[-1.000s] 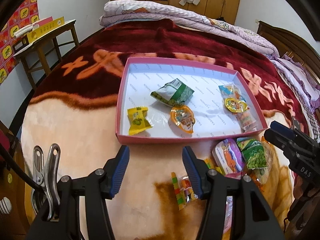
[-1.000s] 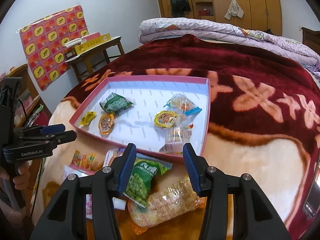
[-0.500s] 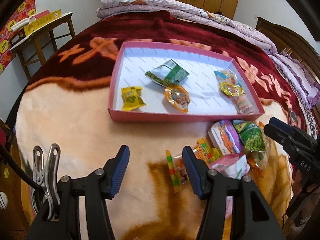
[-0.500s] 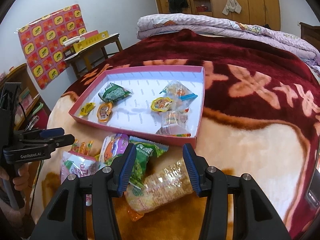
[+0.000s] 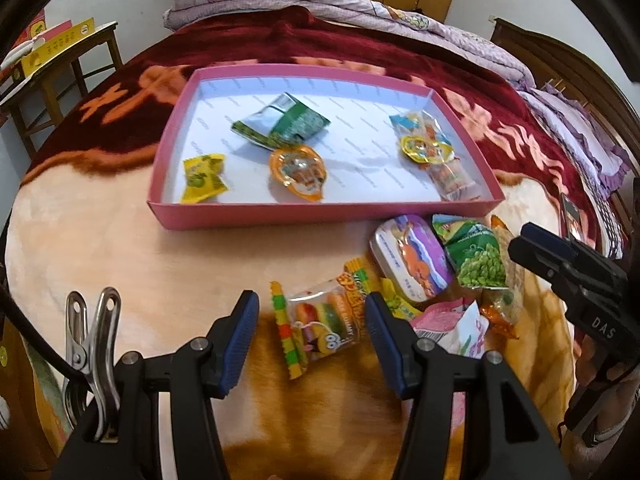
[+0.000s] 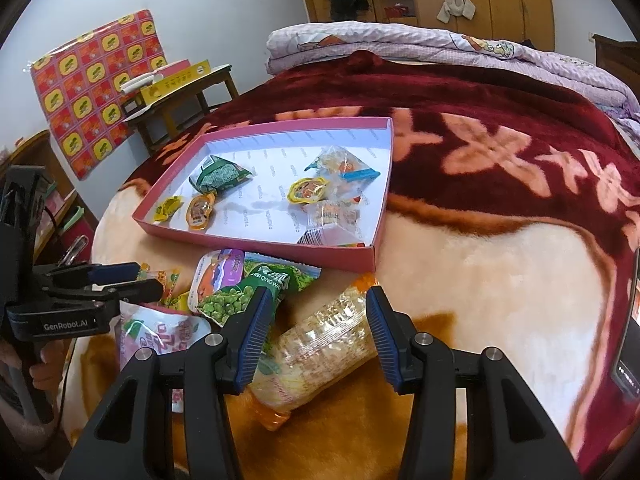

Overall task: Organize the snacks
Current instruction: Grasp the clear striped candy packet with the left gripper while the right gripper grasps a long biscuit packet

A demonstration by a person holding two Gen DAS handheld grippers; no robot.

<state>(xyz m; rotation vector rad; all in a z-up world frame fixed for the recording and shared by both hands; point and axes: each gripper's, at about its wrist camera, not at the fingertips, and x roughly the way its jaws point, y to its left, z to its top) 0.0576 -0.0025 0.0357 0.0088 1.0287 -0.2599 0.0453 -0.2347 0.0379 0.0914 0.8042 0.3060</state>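
Bedroom clutter frames the job: a bed under a plush blanket (image 5: 120,240) carries everything, with wardrobes and a small side table beyond.

Straight ahead of the left gripper (image 5: 312,332), lying between its spread blue pads and not pinched by them, is a clear gummy candy bag (image 5: 320,324). Just to its right sit a purple tin (image 5: 412,258), a green pea packet (image 5: 476,260) and a pink-and-white pouch (image 5: 456,330), piled loosely together. Farther ahead lies the pink tray (image 5: 320,214), already holding a yellow candy (image 5: 202,178), an orange jelly cup (image 5: 298,172), a green packet (image 5: 288,122) and a few clear-wrapped sweets on its far right. Judging by that, the loose pile is waiting outside the tray so each piece can be carried in one at a time.

The right gripper (image 6: 316,332) is likewise spread and empty, with a long clear pack of crackers (image 6: 328,340) lying between its pads, angled toward the tray's near wall. Each gripper seems lined up on its own snack so both can work without crossing.

Only the right view shows the cracker pack whole and the left gripper's side profile hovering over the pile; the left view hides most of the crackers behind the pea packet but shows the gummy bag plainly.
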